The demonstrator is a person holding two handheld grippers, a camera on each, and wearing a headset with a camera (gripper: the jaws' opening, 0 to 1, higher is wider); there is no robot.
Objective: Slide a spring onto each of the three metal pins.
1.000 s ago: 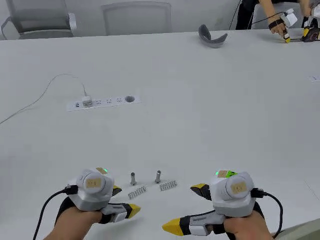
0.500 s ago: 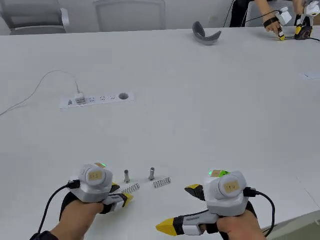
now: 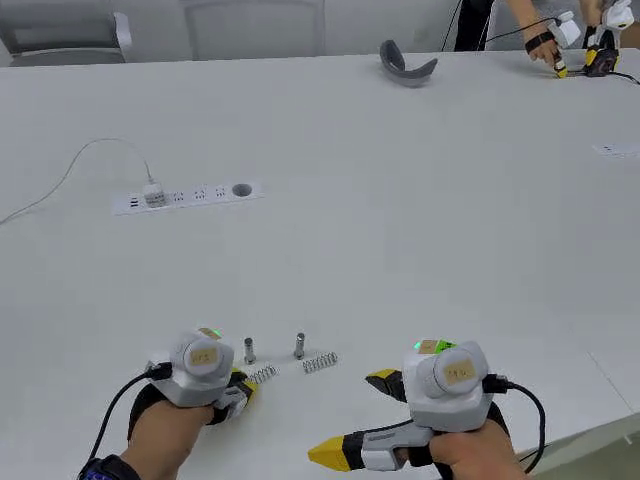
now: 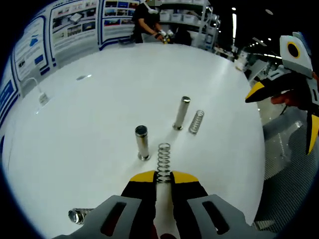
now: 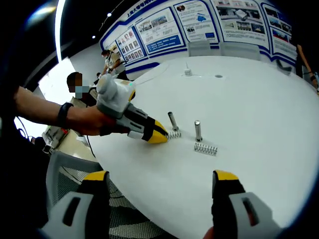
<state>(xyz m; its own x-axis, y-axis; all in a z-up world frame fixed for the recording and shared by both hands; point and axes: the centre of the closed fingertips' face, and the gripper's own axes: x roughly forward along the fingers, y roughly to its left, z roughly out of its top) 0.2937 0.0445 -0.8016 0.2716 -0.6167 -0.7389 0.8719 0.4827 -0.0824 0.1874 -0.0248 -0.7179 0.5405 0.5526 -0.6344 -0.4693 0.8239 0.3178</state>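
Left gripper (image 4: 163, 177): jaws drawn almost together, pinching the near end of a spring (image 4: 163, 158). Only a narrow gap showed between the yellow tips, and the coil filled it. The held spring ran straight up the frame from the tips, its free end just right of the base of the nearer pin (image 4: 142, 142); contact with the pin could not be told.

Farther pin (image 4: 182, 113) stood upright above and right of centre, with the second spring (image 4: 197, 121) lying just beside its base on the right. A third pin (image 4: 79, 215) lay on its side on the surface (image 4: 99, 84) at lower left, beside the left gripper's body.

Right gripper (image 5: 160, 179): jaws wide apart, holding and touching nothing. Both upright pins and the loose spring sat above the gap, well apart from the tips, near mid-frame. The left gripper entered that view from the left, its yellow tip at the held spring.

Head view: left gripper at lower left, right gripper at lower right with its jaws spread toward the bottom centre. The two upright pins and both springs stood between them, nearer the left gripper.
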